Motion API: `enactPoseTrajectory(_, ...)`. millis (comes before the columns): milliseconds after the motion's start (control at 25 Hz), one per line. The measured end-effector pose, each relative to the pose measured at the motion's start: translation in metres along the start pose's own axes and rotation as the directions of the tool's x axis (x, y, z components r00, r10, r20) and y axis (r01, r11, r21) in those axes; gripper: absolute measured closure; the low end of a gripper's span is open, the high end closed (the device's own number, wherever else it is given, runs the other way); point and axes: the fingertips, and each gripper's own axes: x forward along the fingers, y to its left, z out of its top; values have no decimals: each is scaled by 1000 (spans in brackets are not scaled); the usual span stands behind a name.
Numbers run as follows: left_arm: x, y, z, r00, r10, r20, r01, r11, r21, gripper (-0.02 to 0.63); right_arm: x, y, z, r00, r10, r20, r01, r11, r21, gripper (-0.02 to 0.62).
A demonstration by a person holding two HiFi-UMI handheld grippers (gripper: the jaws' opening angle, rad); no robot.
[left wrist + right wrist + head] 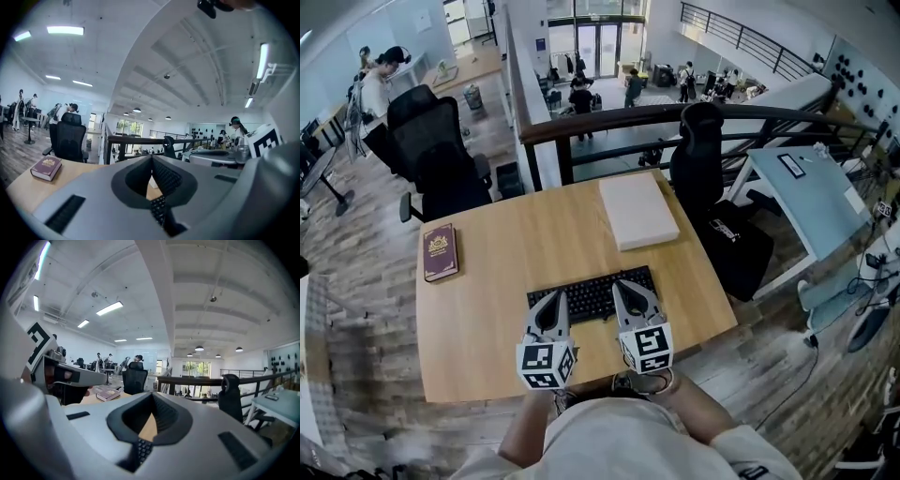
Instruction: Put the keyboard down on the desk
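The keyboard point(591, 292) was seen lying flat near the front edge of the desk point(516, 253), square to the person, with no end visibly raised. It was a black, full-width board with its rows of keys facing up. By that evidence the putting-down was judged to be done or all but done, with only the drawing away of the grippers left.

The left gripper point(553, 302) and the right gripper point(626, 291) were held side by side over the keyboard's near edge. In each gripper view the jaws were found closed tip to tip with nothing caught between them, and keys were glimpsed below through the gap behind the tips. Whether the undersides touched the keys could not be told.

Farther off, a maroon book point(440, 251) was noted at the desk's left and a flat white box point(637, 211) at the far right
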Motion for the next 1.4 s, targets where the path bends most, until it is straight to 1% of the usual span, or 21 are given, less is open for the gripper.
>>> enactPoseTrajectory(80, -1, -3, 17, 999, 6, 36, -7, 1000, 19, 595, -4, -5, 24, 999, -8, 52, 9, 1000, -27, 592)
enactPoseTrajectory(160, -2, -6, 32, 997, 13, 73, -15, 1000, 25, 595, -7, -11, 45, 995, -15, 101, 18, 999, -33, 592)
enactPoseTrajectory(320, -7, -5, 59, 990, 31, 138, -35, 999, 32, 595, -13, -23, 75, 986, -35, 165, 39, 999, -24, 592)
enactPoseTrajectory(400, -9, -5, 66, 988, 28, 151, -34, 999, 37, 595, -15, -28, 85, 981, -44, 188, 49, 998, -26, 592)
enactPoseTrajectory(680, -14, 1, 71, 987, 52, 155, -60, 997, 50, 595, -16, -32, 91, 978, -52, 203, 55, 998, -9, 592)
enactPoseTrajectory(840, -14, 6, 73, 985, 66, 162, -74, 996, 46, 595, -16, -30, 93, 978, -43, 206, 48, 999, -20, 592)
enactPoseTrajectory(1280, -14, 4, 75, 986, 58, 156, -68, 996, 64, 595, -17, -29, 101, 973, -36, 230, 43, 999, -25, 592)
enactPoseTrajectory(1400, -14, 3, 74, 987, 59, 148, -70, 995, 71, 595, -18, -29, 97, 977, -29, 210, 33, 999, -17, 592)
